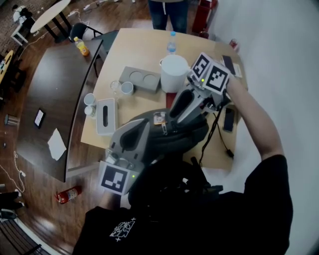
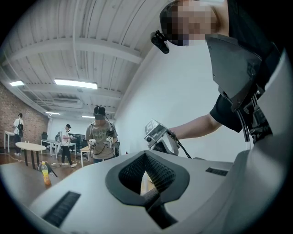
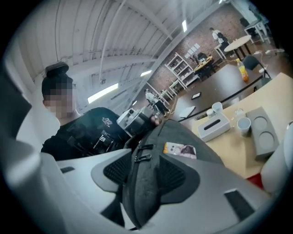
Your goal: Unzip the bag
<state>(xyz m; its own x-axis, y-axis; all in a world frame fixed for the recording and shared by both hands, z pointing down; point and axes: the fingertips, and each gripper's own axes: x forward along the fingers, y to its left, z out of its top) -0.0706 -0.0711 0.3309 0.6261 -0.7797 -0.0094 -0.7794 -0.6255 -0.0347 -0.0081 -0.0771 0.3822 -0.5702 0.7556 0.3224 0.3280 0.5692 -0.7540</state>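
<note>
A dark grey bag [image 1: 172,139] lies at the near edge of the wooden table [image 1: 134,45], with a small picture tag [image 1: 159,118] on top. My right gripper [image 1: 172,114] comes down on it from the upper right. In the right gripper view the right gripper [image 3: 144,176] stands open, a ridge of the bag [image 3: 183,137] with two metal zipper pulls [image 3: 143,153] filling the gap between the pads. My left gripper [image 1: 141,127] rests over the bag's left end. In the left gripper view the left gripper [image 2: 147,177] is shut, tilted upward, with no bag visible.
Behind the bag stand a white bucket [image 1: 174,72], a water bottle [image 1: 171,42], a grey cup tray [image 1: 140,78], a tissue box [image 1: 106,115] and cups [image 1: 127,88]. A phone [image 1: 228,119] and a cable lie at right. A person [image 1: 168,12] stands at the far side.
</note>
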